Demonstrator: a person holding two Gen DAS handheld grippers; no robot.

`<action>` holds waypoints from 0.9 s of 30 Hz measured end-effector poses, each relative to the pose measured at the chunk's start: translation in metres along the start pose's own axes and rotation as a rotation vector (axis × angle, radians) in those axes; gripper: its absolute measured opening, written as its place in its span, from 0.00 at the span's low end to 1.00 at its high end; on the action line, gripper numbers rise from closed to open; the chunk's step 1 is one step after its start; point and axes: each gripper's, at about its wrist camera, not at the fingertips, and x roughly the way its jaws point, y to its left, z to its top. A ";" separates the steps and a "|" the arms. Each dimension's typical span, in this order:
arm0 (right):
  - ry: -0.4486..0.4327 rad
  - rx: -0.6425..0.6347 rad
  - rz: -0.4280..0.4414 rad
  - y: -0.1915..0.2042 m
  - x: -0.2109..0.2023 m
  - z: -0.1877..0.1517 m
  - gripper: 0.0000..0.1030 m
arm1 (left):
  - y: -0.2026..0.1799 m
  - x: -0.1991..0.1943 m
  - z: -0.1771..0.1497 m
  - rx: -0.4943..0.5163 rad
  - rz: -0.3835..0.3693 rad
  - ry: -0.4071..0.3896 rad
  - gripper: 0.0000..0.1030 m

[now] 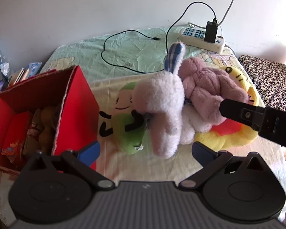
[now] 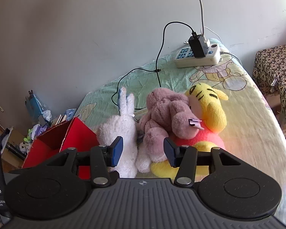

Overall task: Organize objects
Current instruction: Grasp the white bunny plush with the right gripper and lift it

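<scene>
We find the left gripper (image 1: 145, 150) level and low over the bed sheet (image 1: 124, 43), its blue pads spread wide and holding nothing, aimed at the white plush rabbit (image 1: 162, 103). The right gripper (image 2: 143, 151) also stands released, its jaws parted, pointing between that rabbit (image 2: 122, 131) and the pink plush toy (image 2: 165, 114). The pink toy lies on the yellow plush bear (image 2: 209, 105); a green plush (image 1: 129, 122) lies left of the rabbit. The red cardboard box (image 1: 76, 103) stands at near left, holding a brown plush (image 1: 45, 122). A power strip (image 1: 200, 38) lies far right
</scene>
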 end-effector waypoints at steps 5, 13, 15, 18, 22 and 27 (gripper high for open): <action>-0.007 0.008 0.011 0.001 0.000 0.000 0.50 | 0.004 -0.001 0.005 0.001 -0.016 -0.004 0.99; -0.013 0.022 0.065 0.004 0.001 0.007 0.51 | 0.005 0.003 0.013 0.047 -0.051 -0.049 0.96; -0.015 0.026 0.091 0.005 0.003 0.011 0.51 | 0.006 0.000 0.013 0.076 -0.078 -0.053 0.95; -0.007 0.039 0.133 0.008 0.010 0.017 0.55 | 0.007 -0.001 0.018 0.088 -0.122 -0.093 0.95; 0.030 0.035 0.157 0.014 0.024 0.021 0.56 | 0.009 0.010 0.022 0.102 -0.169 -0.102 0.95; 0.068 0.029 0.159 0.017 0.042 0.023 0.56 | 0.009 0.028 0.024 0.091 -0.189 -0.065 0.91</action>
